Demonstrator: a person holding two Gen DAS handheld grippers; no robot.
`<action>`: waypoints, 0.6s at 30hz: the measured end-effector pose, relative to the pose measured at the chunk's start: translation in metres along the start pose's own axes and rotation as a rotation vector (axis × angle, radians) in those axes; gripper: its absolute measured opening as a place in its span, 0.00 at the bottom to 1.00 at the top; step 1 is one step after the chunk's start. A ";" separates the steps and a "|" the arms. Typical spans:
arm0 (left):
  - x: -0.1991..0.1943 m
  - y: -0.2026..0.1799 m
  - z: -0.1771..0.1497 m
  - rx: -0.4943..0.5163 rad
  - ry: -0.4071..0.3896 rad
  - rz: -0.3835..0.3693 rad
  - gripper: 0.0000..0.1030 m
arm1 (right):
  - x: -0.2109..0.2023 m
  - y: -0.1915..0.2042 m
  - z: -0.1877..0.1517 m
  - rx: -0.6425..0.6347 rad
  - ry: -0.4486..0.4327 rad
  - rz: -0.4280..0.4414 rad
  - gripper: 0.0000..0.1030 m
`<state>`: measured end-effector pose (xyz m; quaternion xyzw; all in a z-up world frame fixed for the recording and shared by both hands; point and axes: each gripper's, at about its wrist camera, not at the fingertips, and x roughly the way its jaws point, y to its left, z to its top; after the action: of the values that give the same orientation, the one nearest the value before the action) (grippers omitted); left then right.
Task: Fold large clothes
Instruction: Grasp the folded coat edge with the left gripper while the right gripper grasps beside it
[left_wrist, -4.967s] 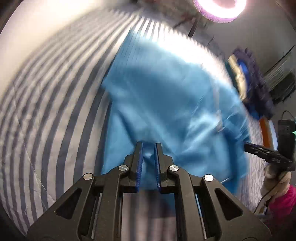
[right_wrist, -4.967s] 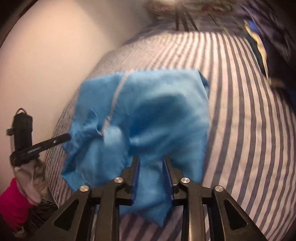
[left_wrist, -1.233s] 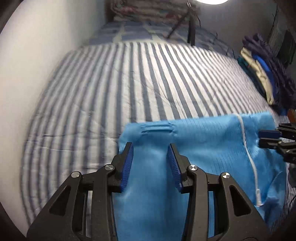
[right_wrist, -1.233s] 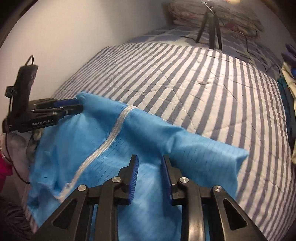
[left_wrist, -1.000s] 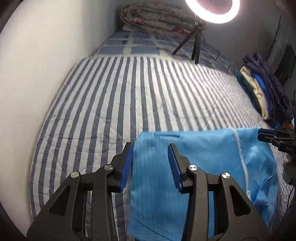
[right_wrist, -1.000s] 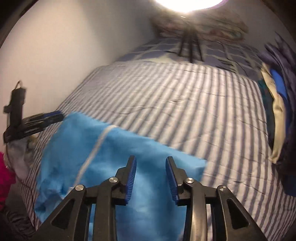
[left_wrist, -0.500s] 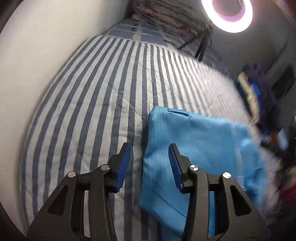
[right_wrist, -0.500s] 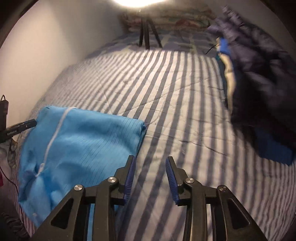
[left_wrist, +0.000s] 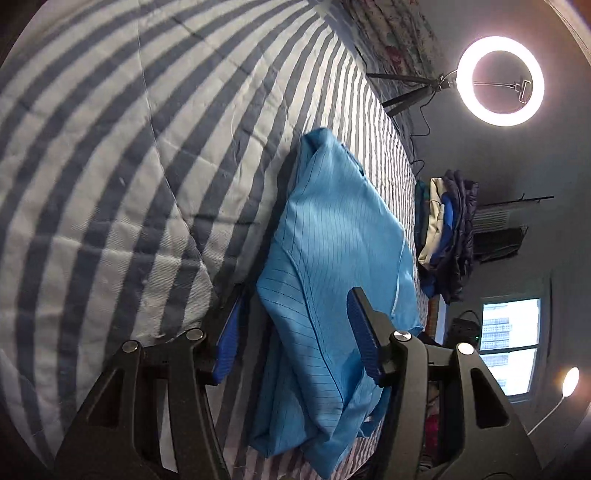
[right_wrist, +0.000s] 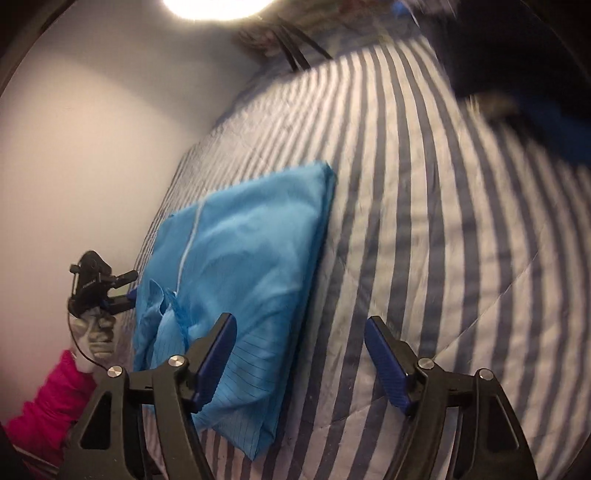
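At your twelve o'clock on the striped bedspread (right_wrist: 424, 184), the blue garment (right_wrist: 243, 280) now lies folded flat, where a second ago you held it. Your left gripper (left_wrist: 295, 332) and right gripper (right_wrist: 299, 354) are opening, pressing nothing; this fold looks done.

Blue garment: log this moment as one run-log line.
blue garment: folded, lying on striped bed | left tool: opening, off cloth | right tool: opening, off cloth
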<state>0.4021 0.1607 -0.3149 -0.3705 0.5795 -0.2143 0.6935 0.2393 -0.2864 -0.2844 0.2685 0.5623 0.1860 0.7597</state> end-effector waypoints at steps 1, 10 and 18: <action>0.002 0.000 0.000 0.002 0.004 -0.004 0.55 | 0.003 -0.001 -0.001 0.005 0.003 0.019 0.69; 0.017 -0.010 0.009 0.019 0.014 -0.023 0.54 | 0.021 -0.006 0.003 0.080 -0.007 0.206 0.60; 0.034 -0.035 0.007 0.101 0.002 0.102 0.25 | 0.038 0.024 0.001 0.046 0.007 0.173 0.42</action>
<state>0.4217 0.1161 -0.3097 -0.3048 0.5867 -0.2078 0.7209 0.2523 -0.2458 -0.2980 0.3328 0.5436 0.2390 0.7326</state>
